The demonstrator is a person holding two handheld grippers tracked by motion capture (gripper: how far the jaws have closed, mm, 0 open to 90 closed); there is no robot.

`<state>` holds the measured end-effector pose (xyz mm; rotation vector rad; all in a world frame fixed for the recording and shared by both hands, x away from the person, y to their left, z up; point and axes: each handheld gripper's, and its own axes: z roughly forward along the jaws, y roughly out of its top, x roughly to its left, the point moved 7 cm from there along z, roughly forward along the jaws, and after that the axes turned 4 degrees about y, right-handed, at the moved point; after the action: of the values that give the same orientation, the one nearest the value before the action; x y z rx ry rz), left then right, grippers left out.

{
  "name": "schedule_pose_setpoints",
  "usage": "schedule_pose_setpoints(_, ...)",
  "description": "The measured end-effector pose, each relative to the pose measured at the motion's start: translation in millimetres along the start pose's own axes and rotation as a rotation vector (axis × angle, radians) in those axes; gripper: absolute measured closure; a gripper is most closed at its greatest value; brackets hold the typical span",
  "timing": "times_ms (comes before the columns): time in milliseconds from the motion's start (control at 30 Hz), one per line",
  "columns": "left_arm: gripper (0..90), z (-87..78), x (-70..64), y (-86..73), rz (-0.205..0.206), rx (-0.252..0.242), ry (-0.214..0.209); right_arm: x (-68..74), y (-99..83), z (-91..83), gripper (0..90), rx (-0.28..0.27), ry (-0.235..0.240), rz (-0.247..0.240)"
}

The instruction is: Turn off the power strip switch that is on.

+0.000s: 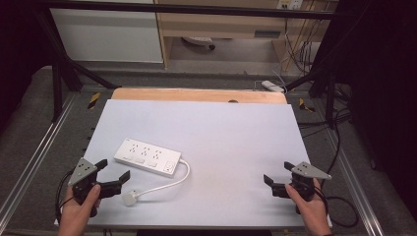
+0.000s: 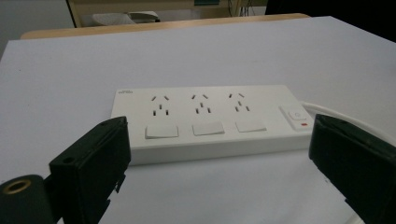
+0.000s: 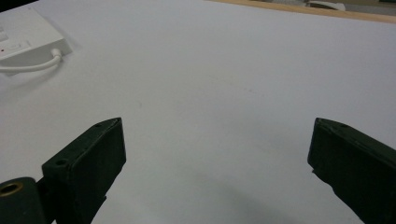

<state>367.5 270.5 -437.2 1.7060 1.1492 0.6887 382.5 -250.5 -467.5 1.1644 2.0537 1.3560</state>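
I have the left claw (image 1: pixel 114 168) at about 7 o'clock on the counter (image 1: pixel 221 128), its jaws spread wide and holding nothing. From my left gripper view, the white power strip (image 2: pixel 208 121) lies flat just ahead of those jaws, its long side facing me, with three sockets in a row, a rocker switch under each, and a master switch (image 2: pixel 296 116) at its right end. In the high view the strip (image 1: pixel 147 156) sits at roughly 8 o'clock, angled, and its white cord (image 1: pixel 172 182) loops round toward me to the plug (image 1: pixel 131 198), which rests on the counter near the left claw. My right claw (image 1: pixel 278 173) is at about 4 o'clock, well apart from the strip, jaws also wide and empty over bare white surface.
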Motion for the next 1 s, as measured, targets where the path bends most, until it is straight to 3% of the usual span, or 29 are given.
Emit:
schedule_pose_setpoints(200,6.2,-2.1,-2.0,3.4,-0.004,-0.014,0.005,-1.3,2.2,-1.2,4.7,-0.019,-0.003,0.003)
schedule_pose_setpoints(567,5.6,-7.3,-9.2,10.4,0.023,-0.035,0.012,4.1,10.5,-3.5,4.8,-0.066,-0.001,-0.024)
schedule_pose_setpoints(900,5.7,-11.0,-13.1,15.9,0.052,-0.049,0.010,5.0,10.8,-1.8,3.7,-0.062,-0.001,-0.030)
schedule_pose_setpoints(1000,5.8,-12.5,-15.7,19.3,0.043,-0.060,0.001,5.5,11.0,-1.5,3.4,-0.062,-0.001,-0.032)
